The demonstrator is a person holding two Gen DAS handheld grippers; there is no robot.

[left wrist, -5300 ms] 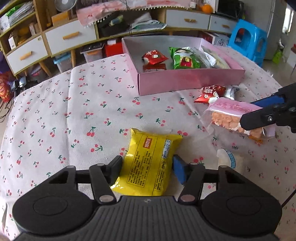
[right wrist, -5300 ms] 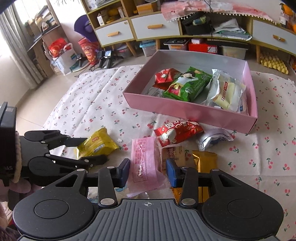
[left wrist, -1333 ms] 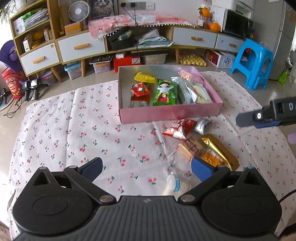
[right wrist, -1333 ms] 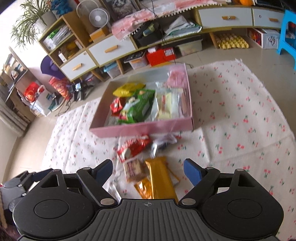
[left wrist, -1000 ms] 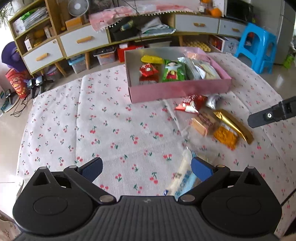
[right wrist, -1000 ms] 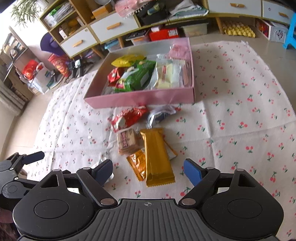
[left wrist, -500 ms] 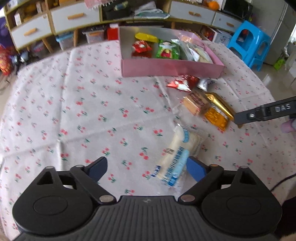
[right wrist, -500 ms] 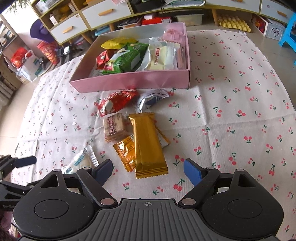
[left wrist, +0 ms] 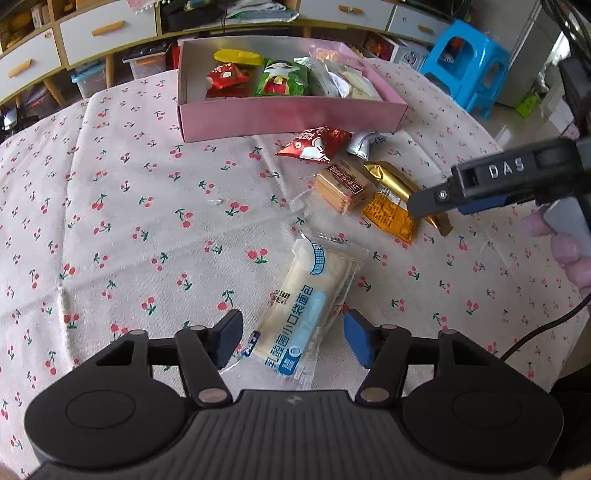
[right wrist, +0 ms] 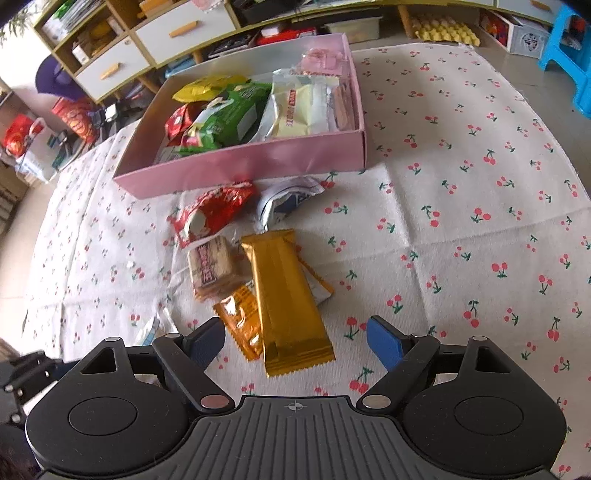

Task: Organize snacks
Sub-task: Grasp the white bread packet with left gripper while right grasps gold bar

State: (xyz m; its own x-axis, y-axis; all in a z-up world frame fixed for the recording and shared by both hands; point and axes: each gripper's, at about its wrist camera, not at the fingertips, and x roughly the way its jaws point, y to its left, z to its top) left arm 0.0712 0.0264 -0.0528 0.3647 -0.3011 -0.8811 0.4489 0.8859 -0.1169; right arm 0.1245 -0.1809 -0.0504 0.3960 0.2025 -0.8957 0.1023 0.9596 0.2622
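My left gripper [left wrist: 293, 341] is open, its fingers on either side of the near end of a white and blue bread packet [left wrist: 308, 301] lying on the cherry tablecloth. My right gripper [right wrist: 297, 341] is open around the near end of a gold bar wrapper [right wrist: 282, 295], which lies on an orange packet [right wrist: 240, 317]. The right gripper also shows in the left wrist view [left wrist: 480, 186]. A pink box [right wrist: 236, 166] holds several snacks; it also shows in the left wrist view [left wrist: 291, 114].
Loose by the box lie a red packet [right wrist: 214, 212], a silver packet [right wrist: 284, 199] and a cracker pack [right wrist: 212, 267]. Behind the table are drawers and shelves [left wrist: 88, 33] and a blue stool [left wrist: 467, 62].
Both grippers have come down and forward toward the table. The left one now straddles the bread packet and has narrowed a little; the right one straddles the gold bar.
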